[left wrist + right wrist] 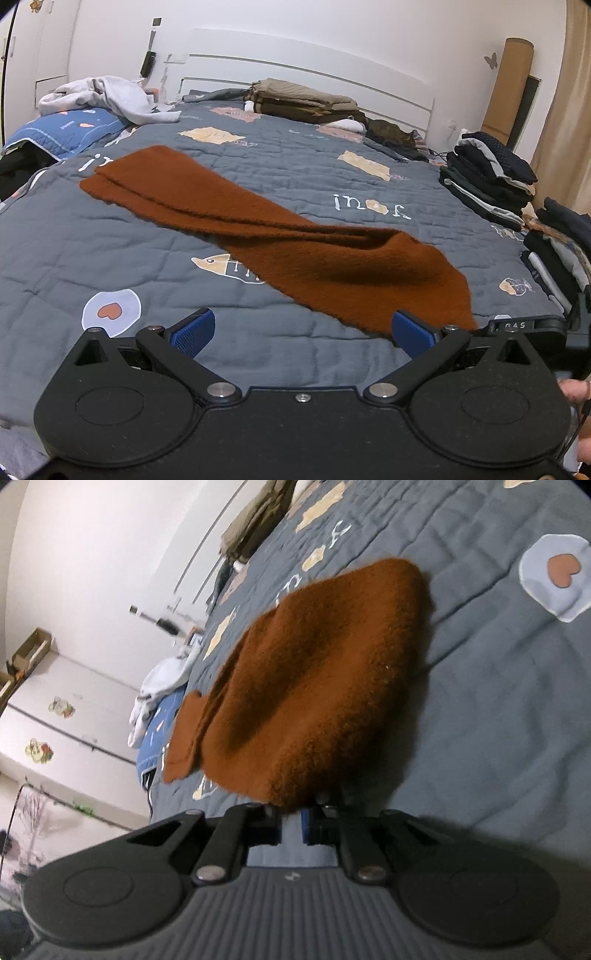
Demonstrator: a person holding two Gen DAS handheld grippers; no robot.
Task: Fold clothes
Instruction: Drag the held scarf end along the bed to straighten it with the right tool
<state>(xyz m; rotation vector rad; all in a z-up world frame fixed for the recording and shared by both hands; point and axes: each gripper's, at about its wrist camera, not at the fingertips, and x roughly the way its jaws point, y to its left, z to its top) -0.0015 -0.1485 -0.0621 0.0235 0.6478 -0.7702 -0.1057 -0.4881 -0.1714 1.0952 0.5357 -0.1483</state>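
Rust scarf (258,229) runs diagonally across the bed (110,236); right claw (291,823) pinches its near end, left claw (301,332) gapes empty beside it.

The left gripper (303,332) is a matte black plastic body with two round raised discs, silver pivot bolts, a small central screw, angled black linkage arms and blue textured finger pads (194,332). The right gripper (291,823) has a ribbed dark grey housing, similar discs and silver bolts.

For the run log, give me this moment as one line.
task: fold clothes | left gripper: open, empty | right gripper: shut on scarf end | scarf: across quilt
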